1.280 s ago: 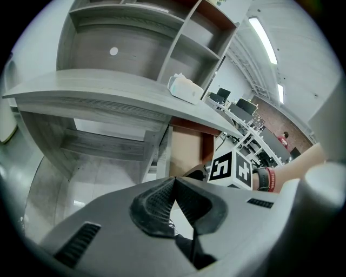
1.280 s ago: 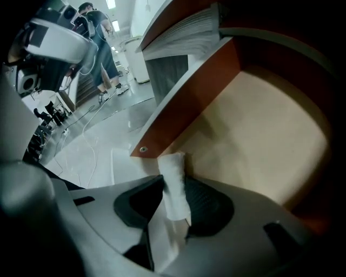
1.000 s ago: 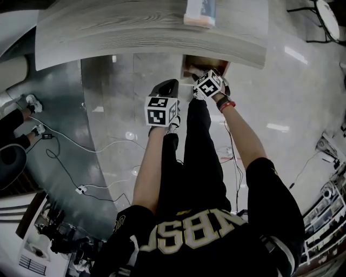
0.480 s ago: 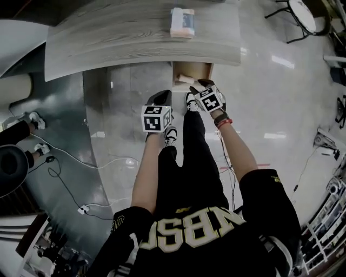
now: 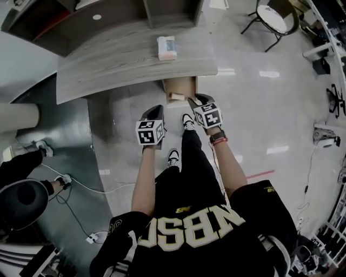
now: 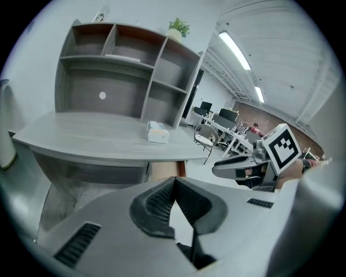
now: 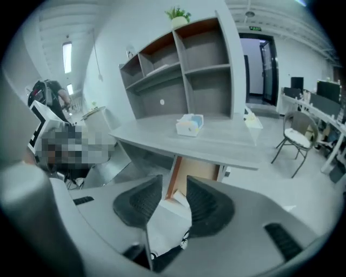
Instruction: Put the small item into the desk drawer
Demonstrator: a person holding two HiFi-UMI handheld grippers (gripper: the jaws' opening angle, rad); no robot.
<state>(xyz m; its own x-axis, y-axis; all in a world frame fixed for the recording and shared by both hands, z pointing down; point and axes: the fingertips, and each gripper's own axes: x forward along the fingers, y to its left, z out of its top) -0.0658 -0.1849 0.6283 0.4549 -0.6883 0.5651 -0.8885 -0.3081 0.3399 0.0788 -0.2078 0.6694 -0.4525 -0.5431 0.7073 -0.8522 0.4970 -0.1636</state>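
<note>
Under the grey desk (image 5: 124,59) a brown drawer (image 5: 180,87) stands pulled out. A small white item (image 5: 175,96) lies at its front end. My right gripper (image 5: 195,101) hovers at the drawer's front right corner. Its jaws are closing with a gap still between them and nothing in it; in the right gripper view the drawer (image 7: 199,172) shows beyond the right gripper (image 7: 173,189). My left gripper (image 5: 155,111) hangs left of the drawer, over the floor, shut and empty. In the left gripper view its tips (image 6: 174,181) meet, and the right gripper (image 6: 243,167) shows at the right.
A white and blue tissue box (image 5: 166,47) sits on the desk top near its front edge. A shelf unit (image 6: 135,81) rises at the desk's back. A chair (image 5: 272,15) stands at the far right. Cables (image 5: 70,184) lie on the floor at left. The person's shoes (image 5: 173,157) are below the drawer.
The person has stepped back from the desk, so desk and drawer look smaller and farther. The right gripper has drawn back from the drawer's opening to its front corner. The left gripper stays shut.
</note>
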